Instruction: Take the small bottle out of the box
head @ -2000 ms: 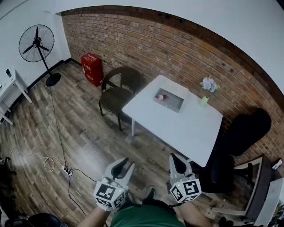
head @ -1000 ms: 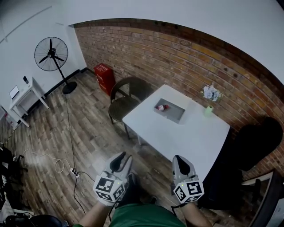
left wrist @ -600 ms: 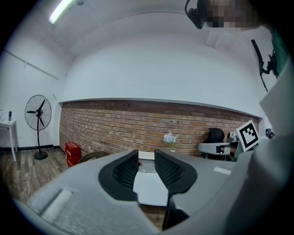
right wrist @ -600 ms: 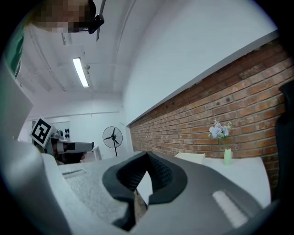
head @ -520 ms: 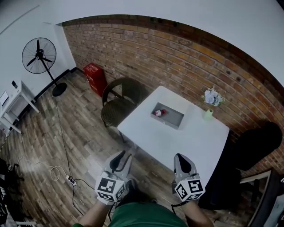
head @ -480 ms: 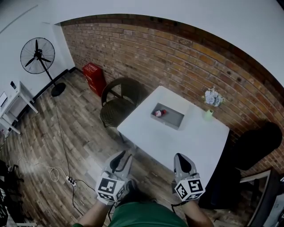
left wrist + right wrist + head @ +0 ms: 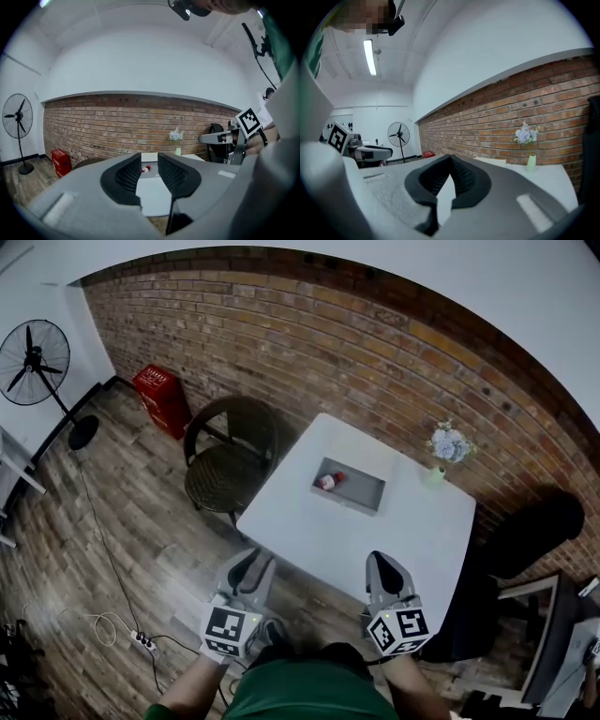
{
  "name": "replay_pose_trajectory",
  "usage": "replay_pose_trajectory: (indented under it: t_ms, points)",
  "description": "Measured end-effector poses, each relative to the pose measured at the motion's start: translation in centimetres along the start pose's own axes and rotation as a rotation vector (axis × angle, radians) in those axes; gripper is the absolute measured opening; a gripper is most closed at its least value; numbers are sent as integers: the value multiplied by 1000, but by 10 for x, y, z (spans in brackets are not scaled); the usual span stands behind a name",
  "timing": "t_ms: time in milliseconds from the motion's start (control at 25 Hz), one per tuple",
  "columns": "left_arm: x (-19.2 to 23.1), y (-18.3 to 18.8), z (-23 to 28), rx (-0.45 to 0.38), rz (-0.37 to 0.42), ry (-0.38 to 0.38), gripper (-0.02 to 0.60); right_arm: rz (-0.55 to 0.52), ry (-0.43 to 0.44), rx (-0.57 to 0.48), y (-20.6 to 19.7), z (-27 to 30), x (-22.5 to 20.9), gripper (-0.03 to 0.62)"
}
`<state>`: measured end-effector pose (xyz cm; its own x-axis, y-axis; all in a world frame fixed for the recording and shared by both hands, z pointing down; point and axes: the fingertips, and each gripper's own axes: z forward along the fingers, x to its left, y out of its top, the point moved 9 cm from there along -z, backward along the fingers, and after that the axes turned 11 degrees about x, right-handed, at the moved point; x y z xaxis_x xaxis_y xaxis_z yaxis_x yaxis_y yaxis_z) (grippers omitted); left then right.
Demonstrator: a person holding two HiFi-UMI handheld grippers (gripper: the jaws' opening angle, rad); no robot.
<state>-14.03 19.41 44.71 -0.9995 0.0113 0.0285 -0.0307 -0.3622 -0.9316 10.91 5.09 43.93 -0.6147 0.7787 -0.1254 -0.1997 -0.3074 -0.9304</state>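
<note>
small bottle [image 7: 326, 482] in box [image 7: 361, 493] — well ahead | left gripper [image 7: 250, 566] fingers [image 7: 128, 176] together, empty | right gripper [image 7: 383, 570] same

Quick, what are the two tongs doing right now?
Left tongs: closed to a slit, empty.
Right tongs: closed, empty.

The right gripper [image 7: 450, 157] has its jaws closed tip to tip, with nothing between them. Beyond it runs a brick wall [image 7: 511, 108]. Against the wall a small green vase [image 7: 531, 162] of pale flowers stands on the white table [image 7: 551, 177]. At the wall's far end stands a fan [image 7: 398, 134], and well out from the wall hangs the left gripper [image 7: 377, 152].
</note>
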Motion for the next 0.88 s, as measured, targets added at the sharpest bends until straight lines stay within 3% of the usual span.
replay_pose_trajectory:
  t_ms: [440, 720, 880]
  points:
    - [38, -2, 62, 57, 15, -59, 117, 21, -65, 47, 1, 53, -20, 3]
    - [54, 18, 96, 98, 78, -5, 117, 65, -29, 17, 15, 104, -50, 3]
    - [60, 39, 121, 116, 62, 30, 117, 80, 0, 6, 29, 125, -70, 3]
